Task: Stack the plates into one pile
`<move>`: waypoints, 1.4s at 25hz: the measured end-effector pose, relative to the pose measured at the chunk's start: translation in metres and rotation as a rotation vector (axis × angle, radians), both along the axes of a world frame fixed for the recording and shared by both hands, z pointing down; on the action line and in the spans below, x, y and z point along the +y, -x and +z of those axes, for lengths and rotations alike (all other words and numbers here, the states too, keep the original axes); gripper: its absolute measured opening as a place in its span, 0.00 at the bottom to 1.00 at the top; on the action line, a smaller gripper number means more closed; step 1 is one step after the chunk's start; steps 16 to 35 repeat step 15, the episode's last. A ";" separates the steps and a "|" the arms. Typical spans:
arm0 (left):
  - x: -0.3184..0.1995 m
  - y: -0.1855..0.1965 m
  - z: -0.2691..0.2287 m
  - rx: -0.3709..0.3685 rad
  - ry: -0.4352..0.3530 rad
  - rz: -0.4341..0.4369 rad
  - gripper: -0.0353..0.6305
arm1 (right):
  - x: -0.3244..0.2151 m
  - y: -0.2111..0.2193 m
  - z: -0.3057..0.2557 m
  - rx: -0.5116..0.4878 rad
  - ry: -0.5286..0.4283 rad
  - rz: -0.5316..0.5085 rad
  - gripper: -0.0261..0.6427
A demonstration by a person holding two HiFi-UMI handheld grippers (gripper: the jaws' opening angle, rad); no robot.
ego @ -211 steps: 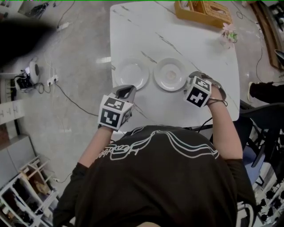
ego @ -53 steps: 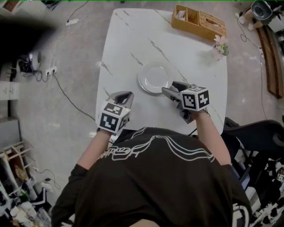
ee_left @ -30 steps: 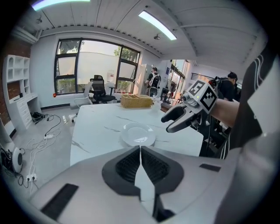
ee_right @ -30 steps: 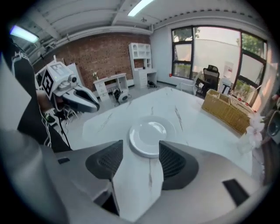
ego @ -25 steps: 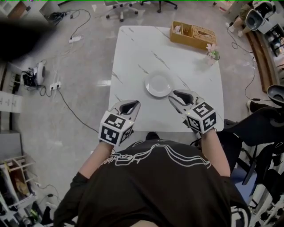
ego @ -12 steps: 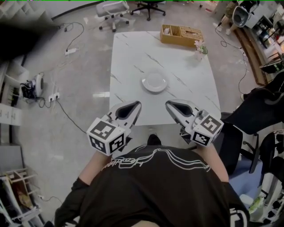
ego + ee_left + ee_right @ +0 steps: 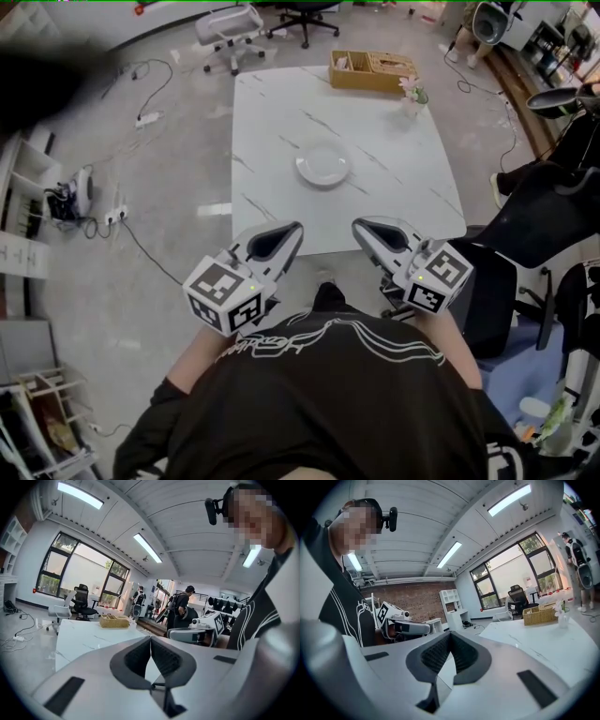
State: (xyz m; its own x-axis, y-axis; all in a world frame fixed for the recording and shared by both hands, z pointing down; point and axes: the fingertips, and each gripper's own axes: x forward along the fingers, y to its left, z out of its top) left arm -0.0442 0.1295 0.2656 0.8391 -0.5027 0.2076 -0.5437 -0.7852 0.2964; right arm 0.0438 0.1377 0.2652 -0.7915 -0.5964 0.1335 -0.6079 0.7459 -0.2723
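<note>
Open lab-like workspace — rolling office chairs, floor cables, ceiling strip lights, large windows, brick wall

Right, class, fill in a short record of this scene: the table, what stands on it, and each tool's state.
table: white with dark veins
plates: one pile near the table's middle
basket: at the far edge
flower vase: beside the basket
left tool: shut, empty, held in the air
right tool: shut, empty, held in the air

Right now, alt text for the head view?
A pile of white plates sits in the middle of a white marble table. The left gripper and right gripper, both shut and empty, hover in front of its near edge.
</note>
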 end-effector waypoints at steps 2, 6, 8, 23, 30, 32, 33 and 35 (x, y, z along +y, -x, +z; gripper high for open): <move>0.003 0.000 -0.001 -0.010 -0.006 0.003 0.09 | 0.004 0.000 -0.002 -0.003 -0.005 0.007 0.08; 0.006 0.001 0.002 -0.020 -0.003 0.002 0.09 | 0.009 -0.002 -0.003 -0.004 -0.015 0.018 0.08; 0.006 0.001 0.005 -0.031 0.002 0.002 0.09 | 0.010 -0.004 -0.001 -0.004 -0.014 0.025 0.08; 0.003 0.001 0.012 -0.054 0.011 0.009 0.09 | 0.007 -0.007 0.002 -0.009 -0.008 0.046 0.08; 0.003 0.001 0.012 -0.054 0.011 0.009 0.09 | 0.007 -0.007 0.002 -0.009 -0.008 0.046 0.08; 0.003 0.001 0.012 -0.054 0.011 0.009 0.09 | 0.007 -0.007 0.002 -0.009 -0.008 0.046 0.08; 0.003 0.001 0.012 -0.054 0.011 0.009 0.09 | 0.007 -0.007 0.002 -0.009 -0.008 0.046 0.08; 0.003 0.001 0.012 -0.054 0.011 0.009 0.09 | 0.007 -0.007 0.002 -0.009 -0.008 0.046 0.08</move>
